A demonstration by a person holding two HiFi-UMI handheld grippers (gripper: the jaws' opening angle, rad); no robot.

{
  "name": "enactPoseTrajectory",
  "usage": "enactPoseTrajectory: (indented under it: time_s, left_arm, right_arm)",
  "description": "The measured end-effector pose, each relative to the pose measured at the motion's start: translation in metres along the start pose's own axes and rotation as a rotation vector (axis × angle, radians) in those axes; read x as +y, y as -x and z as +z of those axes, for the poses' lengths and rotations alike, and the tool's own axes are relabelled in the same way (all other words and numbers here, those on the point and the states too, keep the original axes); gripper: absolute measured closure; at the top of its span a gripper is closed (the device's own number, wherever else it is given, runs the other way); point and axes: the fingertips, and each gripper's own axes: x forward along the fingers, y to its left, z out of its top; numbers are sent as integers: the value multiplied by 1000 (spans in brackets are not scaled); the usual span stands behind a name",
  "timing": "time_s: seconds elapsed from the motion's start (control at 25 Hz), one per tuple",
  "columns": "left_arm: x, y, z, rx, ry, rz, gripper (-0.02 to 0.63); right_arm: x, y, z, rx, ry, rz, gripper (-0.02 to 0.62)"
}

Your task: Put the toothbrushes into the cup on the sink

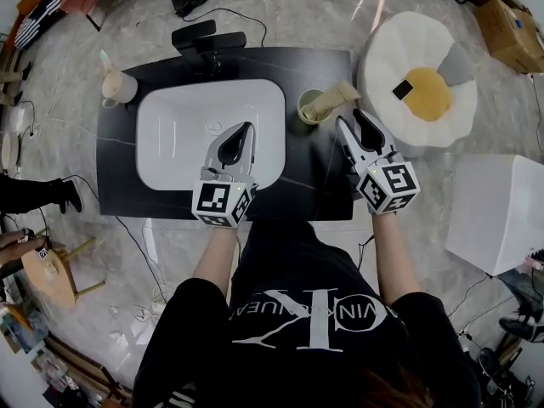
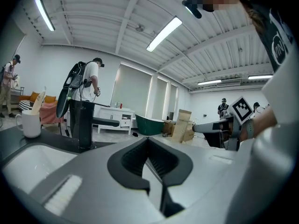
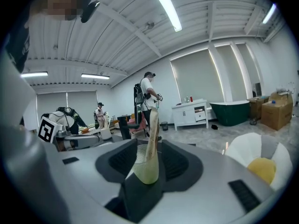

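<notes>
Right of sink (image 1: 170, 143), at cup (image 1: 311, 109) | right gripper (image 1: 348, 117) wide open, empty | brush (image 1: 340, 96) leaning in cup | left gripper (image 1: 246, 127) shut, empty | best backed straight toward near edge, clear of brush, without nudging cup

Sink (image 1: 178, 134): I see it sunk mid tabletop (image 1: 323, 185).
Cup (image 1: 311, 107): on the tabletop just right of the sink, toothbrush (image 1: 338, 97) in it.
Mug (image 1: 119, 86): far left corner.
Left tongs (image 1: 246, 127): over the sink's near right.
Right tongs (image 1: 348, 117): near right of the cup.
</notes>
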Motion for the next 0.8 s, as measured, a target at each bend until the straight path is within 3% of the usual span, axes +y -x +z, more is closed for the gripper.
enactPoseTrajectory:
  time_s: [0.36, 0.8]
  left_arm:
    - [-13, 11, 10, -27, -21, 21, 594]
    - [-19, 30, 33, -77, -61, 70, 594]
  right_arm:
    - [-3, 21, 1, 9, 38, -4, 529]
    - [1, 40, 21, -44, 62, 20, 559]
